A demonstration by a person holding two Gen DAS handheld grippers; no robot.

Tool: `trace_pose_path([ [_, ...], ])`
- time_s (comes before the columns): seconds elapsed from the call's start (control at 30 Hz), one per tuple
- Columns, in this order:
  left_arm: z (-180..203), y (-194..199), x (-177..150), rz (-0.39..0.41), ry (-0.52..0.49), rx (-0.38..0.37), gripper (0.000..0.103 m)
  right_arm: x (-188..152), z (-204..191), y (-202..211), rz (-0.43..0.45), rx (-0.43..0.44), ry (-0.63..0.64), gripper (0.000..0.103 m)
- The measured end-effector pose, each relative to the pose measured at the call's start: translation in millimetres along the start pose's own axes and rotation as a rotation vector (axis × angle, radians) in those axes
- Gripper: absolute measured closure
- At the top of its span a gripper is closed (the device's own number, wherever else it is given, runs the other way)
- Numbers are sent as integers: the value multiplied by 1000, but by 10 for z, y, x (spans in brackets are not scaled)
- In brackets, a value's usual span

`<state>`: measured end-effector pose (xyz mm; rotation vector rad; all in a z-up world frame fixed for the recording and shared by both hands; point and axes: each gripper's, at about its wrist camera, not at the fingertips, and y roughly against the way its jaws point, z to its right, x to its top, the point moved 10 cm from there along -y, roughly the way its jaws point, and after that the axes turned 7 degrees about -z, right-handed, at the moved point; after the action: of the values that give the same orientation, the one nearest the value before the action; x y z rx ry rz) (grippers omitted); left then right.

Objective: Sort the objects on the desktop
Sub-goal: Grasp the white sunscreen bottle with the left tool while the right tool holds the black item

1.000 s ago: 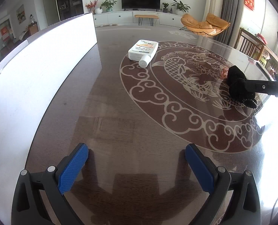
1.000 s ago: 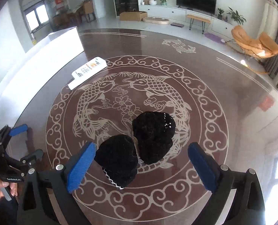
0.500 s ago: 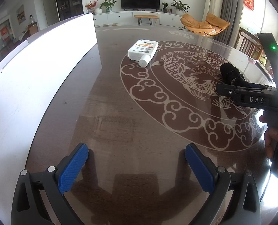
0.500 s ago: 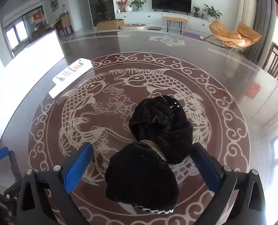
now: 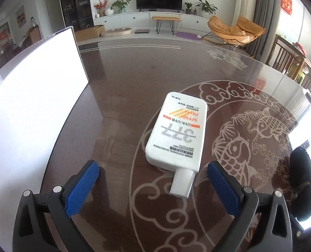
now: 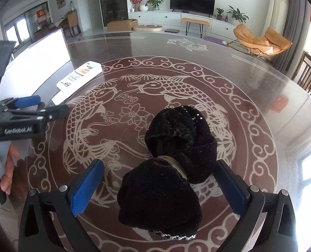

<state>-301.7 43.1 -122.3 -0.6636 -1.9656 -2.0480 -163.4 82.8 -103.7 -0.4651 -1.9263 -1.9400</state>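
Note:
A white sunscreen bottle [image 5: 177, 132] lies flat on the dark patterned table [image 5: 121, 88], cap toward me. My left gripper [image 5: 153, 183] is open, its blue pads either side of the cap, not touching. The bottle also shows in the right wrist view [image 6: 80, 79], with the left gripper [image 6: 27, 107] beside it. A black velvet bow hair tie [image 6: 170, 163] lies on the fish pattern. My right gripper [image 6: 158, 185] is open with the bow's near lobe between its pads. The bow shows at the right edge of the left wrist view [image 5: 302, 180].
A tall white box wall [image 5: 29, 96] stands along the table's left side. The table's far edge borders a living room with a TV stand and an orange chair [image 5: 237, 31]. A wooden chair [image 6: 310, 77] stands at the table's right.
My left gripper has moved forward to the sunscreen bottle, which now sits just in front of its pads. My right gripper has closed in on the bow, bringing it between the pads.

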Motion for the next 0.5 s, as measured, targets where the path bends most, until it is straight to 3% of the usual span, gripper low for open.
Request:
trace_pose_path([
  [0.13,101,-111,206,-13,-42,-16,0,-3,11,1,0,0,0,0],
  [0.17,99,-75,232,18,-39,-16,22,-2,6,0,0,0,0,0],
  [0.2,96,-14,244,56,-42,-15,51,-3,13,1,0,0,0,0],
  [0.37,28,233,-83,71,-10,-66,52,-3,5,-1,-1,-2,-1,0],
  [0.5,39,563,-695,63,-20,-9,52,-1,-13,8,0,-2,-1,0],
])
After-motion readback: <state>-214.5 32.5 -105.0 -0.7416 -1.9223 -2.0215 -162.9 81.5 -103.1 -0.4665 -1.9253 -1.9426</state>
